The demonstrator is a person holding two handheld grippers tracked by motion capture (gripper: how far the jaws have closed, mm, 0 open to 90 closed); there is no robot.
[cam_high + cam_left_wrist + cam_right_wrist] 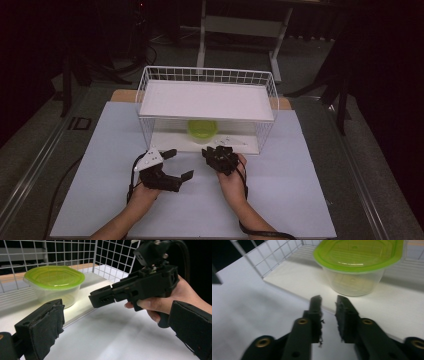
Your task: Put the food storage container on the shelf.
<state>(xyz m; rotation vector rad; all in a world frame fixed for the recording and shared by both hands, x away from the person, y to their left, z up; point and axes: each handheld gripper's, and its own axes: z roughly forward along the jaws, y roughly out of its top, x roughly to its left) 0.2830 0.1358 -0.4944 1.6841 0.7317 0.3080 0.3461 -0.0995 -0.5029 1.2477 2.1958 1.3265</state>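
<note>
Low in the high view, two forearms come up from the bottom edge onto a pale table (280,200). The left hand (142,192) sits at lower left of centre, holding the left gripper (180,165) angled toward the right of the frame; its jaws stand wide apart with nothing between them. In the left gripper view one jaw fills the lower left corner and the other the lower right corner, bare table between.

The right hand (231,182) lies just right of centre, wrist straight, pointing the right gripper (220,152) up the frame toward the rack. In the right gripper view the right gripper (329,305) shows its jaws drawn close together with a narrow gap, clamping nothing. In the left gripper view the right hand (170,298) wraps the black body at centre right.

Beyond the jaw tips, a clear tub with a green lid (358,263) stands upright on the lower white shelf board (294,283), apart from the fingers, in the upper right of the right gripper view. In the high view the tub (202,129) sits at frame centre under the upper shelf of the white wire rack (207,75), probably set back from the front edge, though the shelf above shades it.

Behind the rack, dark floor and a pale stand (202,45) fill the top.
</note>
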